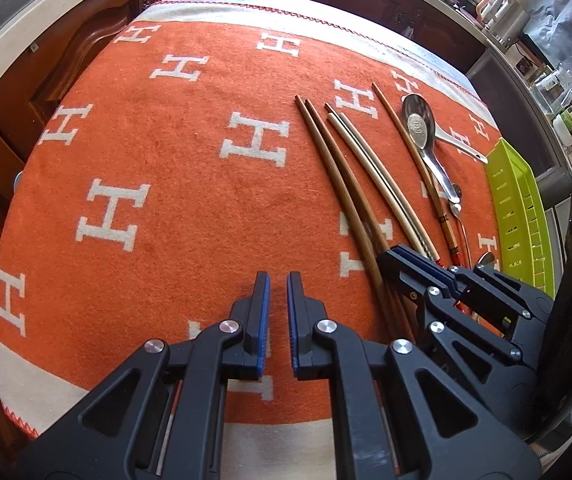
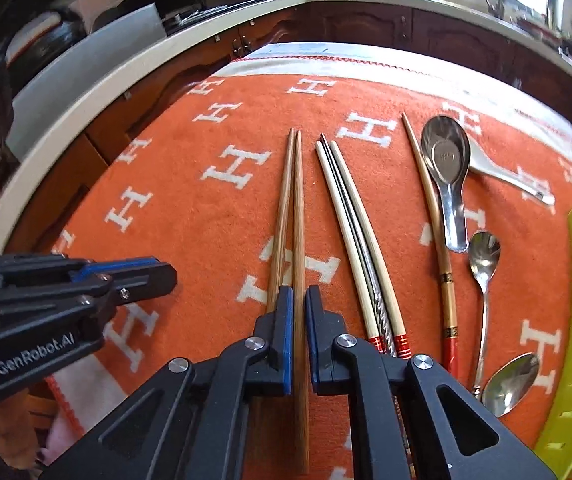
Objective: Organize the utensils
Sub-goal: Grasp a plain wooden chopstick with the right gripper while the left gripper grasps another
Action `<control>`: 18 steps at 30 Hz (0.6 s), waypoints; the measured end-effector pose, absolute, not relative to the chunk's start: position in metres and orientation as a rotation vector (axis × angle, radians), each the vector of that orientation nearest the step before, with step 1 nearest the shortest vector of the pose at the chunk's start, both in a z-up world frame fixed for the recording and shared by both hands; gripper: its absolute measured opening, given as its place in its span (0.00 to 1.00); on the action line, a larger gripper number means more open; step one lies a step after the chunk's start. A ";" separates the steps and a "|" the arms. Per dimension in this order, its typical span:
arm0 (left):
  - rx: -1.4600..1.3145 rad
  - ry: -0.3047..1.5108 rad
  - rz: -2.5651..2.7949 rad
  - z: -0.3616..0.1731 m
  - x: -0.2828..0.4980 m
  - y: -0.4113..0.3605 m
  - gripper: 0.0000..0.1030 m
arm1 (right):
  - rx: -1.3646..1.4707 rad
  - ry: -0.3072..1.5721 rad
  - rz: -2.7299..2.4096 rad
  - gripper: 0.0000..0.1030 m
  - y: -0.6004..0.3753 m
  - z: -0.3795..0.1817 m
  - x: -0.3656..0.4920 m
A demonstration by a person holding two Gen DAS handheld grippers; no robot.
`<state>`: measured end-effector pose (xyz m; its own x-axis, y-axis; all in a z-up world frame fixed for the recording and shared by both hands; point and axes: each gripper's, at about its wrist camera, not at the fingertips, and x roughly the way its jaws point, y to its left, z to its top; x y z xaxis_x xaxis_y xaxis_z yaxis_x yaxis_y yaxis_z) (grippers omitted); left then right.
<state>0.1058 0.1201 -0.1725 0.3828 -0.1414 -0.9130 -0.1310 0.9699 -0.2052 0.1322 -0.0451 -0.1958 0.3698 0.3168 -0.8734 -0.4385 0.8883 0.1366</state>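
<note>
Our right gripper (image 2: pixel 298 312) straddles one bamboo chopstick (image 2: pixel 298 216) on the blanket (image 2: pixel 189 216), jaws narrowly apart, not yet pinching. Its twin touches alongside and could get dragged. Left gripper (image 1: pixel 278 294) hovers empty, slightly parted.

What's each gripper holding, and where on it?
Right gripper straddles one brown chopstick toward its thick end; contact unclear. Left gripper holds nothing.

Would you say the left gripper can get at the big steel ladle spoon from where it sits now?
Probably not directly. The left gripper sits over bare cloth, while the right gripper and the chopsticks lie between it and the ladle spoon.
</note>
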 end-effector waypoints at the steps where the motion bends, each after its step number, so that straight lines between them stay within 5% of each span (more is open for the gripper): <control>1: -0.265 1.184 -0.010 -0.172 0.107 0.119 0.06 | -0.095 1.100 0.489 0.05 -0.048 -0.196 0.134; 6: -0.289 1.198 -0.035 -0.173 0.113 0.113 0.06 | -0.004 1.107 0.473 0.05 -0.066 -0.190 0.139; 12: -0.332 1.183 -0.077 -0.170 0.124 0.098 0.29 | 0.058 1.073 0.457 0.05 -0.088 -0.174 0.139; 18: -0.301 1.179 -0.065 -0.173 0.136 0.078 0.29 | 0.100 1.037 0.433 0.05 -0.113 -0.161 0.133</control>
